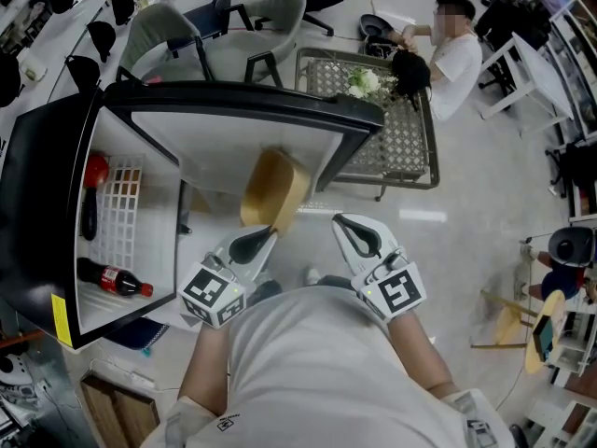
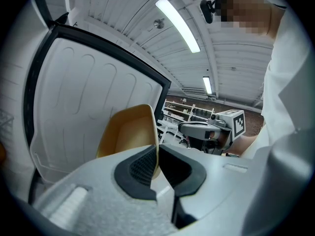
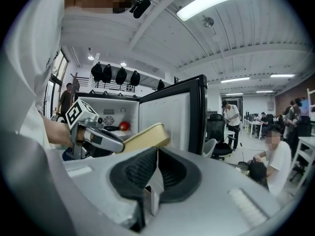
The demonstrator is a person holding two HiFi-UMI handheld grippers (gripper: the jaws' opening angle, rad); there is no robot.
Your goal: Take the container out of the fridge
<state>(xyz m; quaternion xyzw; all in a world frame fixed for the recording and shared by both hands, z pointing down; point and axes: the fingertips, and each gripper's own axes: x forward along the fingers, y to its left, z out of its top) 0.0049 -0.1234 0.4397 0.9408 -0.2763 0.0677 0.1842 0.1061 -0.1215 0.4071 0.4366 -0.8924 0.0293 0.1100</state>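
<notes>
1. The yellow container (image 1: 276,190) is outside the fridge (image 1: 54,189). It hangs tilted in the air in front of the white inner face of the open door (image 1: 224,143), well clear of the wire shelf (image 1: 119,215).
2. The left gripper (image 1: 265,235) is clamped on the container's thin rim. In the left gripper view the wall sits pinched between the dark pads, so it carries the load alone.
3. The right gripper (image 1: 344,223) is just beside it, jaws together with nothing between them.
4. Inside the fridge a cola bottle (image 1: 114,280) and a red item (image 1: 95,169) remain; neither belongs to the task.
5. Judged step: the removal looks essentially done, with the container held clear of the cabinet.
6. The next move likely calls for drawing it away from the door and keeping the pinch firm, since a one-edge hold on a tilted container could let it swing. The free right gripper could steady it or shut the door.
</notes>
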